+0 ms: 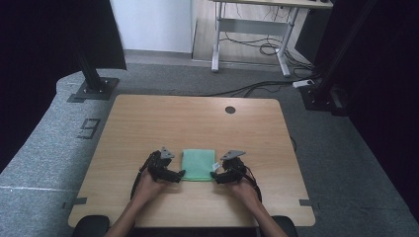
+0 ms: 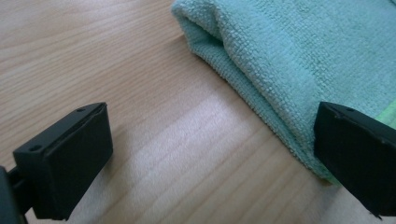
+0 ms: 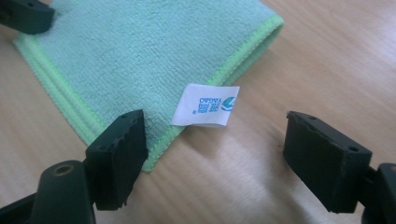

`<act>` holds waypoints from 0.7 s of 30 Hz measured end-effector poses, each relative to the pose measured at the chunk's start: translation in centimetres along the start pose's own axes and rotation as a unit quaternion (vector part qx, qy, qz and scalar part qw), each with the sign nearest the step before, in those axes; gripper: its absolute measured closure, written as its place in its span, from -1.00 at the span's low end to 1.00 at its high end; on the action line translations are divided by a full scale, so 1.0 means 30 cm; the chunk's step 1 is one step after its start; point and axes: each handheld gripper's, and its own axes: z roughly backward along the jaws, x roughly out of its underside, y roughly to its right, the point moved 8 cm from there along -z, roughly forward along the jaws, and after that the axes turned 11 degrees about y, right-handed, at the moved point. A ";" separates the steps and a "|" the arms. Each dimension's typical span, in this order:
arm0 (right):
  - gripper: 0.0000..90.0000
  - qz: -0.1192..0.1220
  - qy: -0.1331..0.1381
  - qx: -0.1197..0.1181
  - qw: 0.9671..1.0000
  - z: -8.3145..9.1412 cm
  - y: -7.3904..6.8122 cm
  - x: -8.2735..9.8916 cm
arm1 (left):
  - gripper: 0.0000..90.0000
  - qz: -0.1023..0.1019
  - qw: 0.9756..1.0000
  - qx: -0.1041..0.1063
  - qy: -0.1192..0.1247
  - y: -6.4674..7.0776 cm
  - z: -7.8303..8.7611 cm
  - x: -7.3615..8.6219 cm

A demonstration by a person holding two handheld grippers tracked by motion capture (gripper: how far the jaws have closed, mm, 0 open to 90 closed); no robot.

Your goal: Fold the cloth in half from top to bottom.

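High view puts a folded green cloth (image 1: 198,165) flat on the wooden table (image 1: 197,118), toward the near edge and roughly midway between left and right. The left gripper (image 1: 181,174) sits at the cloth's near-left corner and the right gripper (image 1: 215,174) at its near-right corner, each held by a hand coming in from the near side.

Left gripper view has the jaws spread wide. One jaw stands over bare wood; the other stands over the near edge of the cloth (image 2: 289,60), whose rolled fold runs away toward the far side. Nothing is pinched between them.

Right gripper view also has its jaws parted and released. One jaw stands over the stitched hem at the cloth's (image 3: 140,60) near corner; the other stands well clear over bare wood. A small white label (image 3: 206,106) with blue print sticks out from the hem, lying on the wood in the gap between the jaws, touching neither.
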 end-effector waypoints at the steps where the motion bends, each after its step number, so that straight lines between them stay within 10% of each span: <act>1: -0.53 -0.001 0.000 0.003 1.000 -0.003 0.006 -0.003 | -1.00 0.002 1.000 0.000 -0.001 -0.002 -0.004 -0.003; 21: -0.51 -0.020 0.001 0.028 0.999 -0.046 0.101 -0.034 | -1.00 0.012 1.000 0.002 -0.002 -0.065 -0.100 -0.073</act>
